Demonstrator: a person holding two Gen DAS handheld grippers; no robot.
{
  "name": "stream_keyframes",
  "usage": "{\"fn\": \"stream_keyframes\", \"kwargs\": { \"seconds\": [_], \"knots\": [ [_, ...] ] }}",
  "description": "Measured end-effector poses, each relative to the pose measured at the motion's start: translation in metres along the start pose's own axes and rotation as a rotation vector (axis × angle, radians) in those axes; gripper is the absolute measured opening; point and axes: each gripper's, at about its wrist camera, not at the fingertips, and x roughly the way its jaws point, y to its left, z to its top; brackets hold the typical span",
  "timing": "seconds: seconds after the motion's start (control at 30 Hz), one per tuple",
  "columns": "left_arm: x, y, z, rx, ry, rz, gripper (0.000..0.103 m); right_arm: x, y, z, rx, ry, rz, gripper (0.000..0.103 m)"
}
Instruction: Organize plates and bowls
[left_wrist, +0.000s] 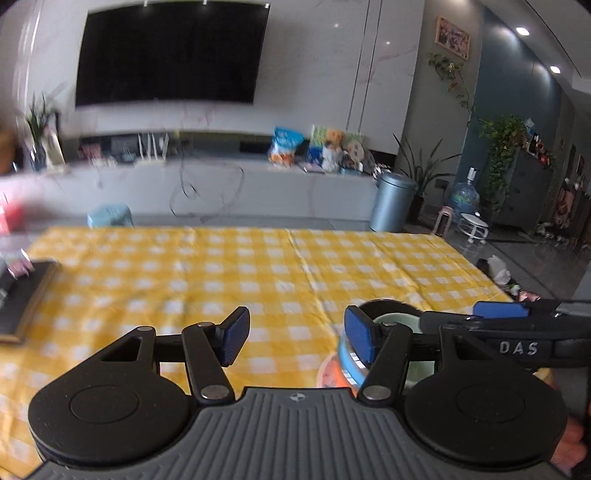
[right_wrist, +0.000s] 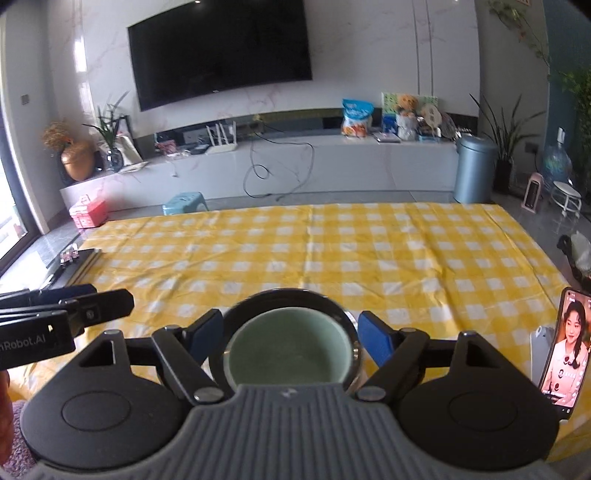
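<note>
A stack of dishes sits at the near edge of the yellow checked tablecloth. In the right wrist view a pale green bowl sits inside a dark bowl. My right gripper is open, its blue pads on either side of the stack. In the left wrist view my left gripper is open and empty, left of the stack. There the green bowl, a blue-rimmed dish and an orange plate show behind the right finger. The right gripper reaches in from the right.
A phone stands upright at the table's right near edge. A dark book or tray lies at the table's left edge. Beyond the table are a blue stool, a grey bin and a TV bench.
</note>
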Motion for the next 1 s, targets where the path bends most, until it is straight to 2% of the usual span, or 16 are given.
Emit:
{"fn": "stream_keyframes", "kwargs": {
  "seconds": [0.17, 0.27, 0.33, 0.4, 0.43, 0.5, 0.63, 0.83, 1.0],
  "knots": [
    [-0.031, -0.001, -0.009, 0.025, -0.07, 0.087, 0.069, -0.025, 0.028, -0.017, -0.035, -0.053, 0.024, 0.08],
    [-0.042, -0.006, -0.019, 0.058, -0.081, 0.162, 0.069, -0.038, 0.047, -0.031, -0.072, -0.085, 0.04, 0.08],
    [-0.046, -0.007, -0.026, 0.054, -0.058, 0.191, 0.069, -0.045, 0.058, -0.043, -0.116, -0.123, 0.032, 0.08],
    [-0.049, -0.005, -0.034, 0.028, -0.033, 0.187, 0.071, -0.054, 0.066, -0.055, -0.163, -0.166, 0.029, 0.083],
    [-0.049, -0.005, -0.038, 0.02, -0.02, 0.185, 0.075, -0.057, 0.069, -0.061, -0.184, -0.174, 0.024, 0.083],
    [-0.049, -0.003, -0.045, 0.011, -0.004, 0.2, 0.078, -0.06, 0.073, -0.072, -0.209, -0.163, 0.021, 0.083],
    [-0.051, -0.002, -0.057, 0.003, 0.007, 0.247, 0.084, -0.061, 0.073, -0.092, -0.185, -0.13, 0.014, 0.089],
    [-0.044, -0.003, -0.076, 0.034, 0.063, 0.29, 0.085, -0.062, 0.069, -0.107, -0.16, -0.143, -0.026, 0.092],
    [-0.031, -0.004, -0.086, 0.036, 0.128, 0.289, 0.085, -0.054, 0.063, -0.11, -0.133, -0.124, -0.017, 0.092]
  ]
}}
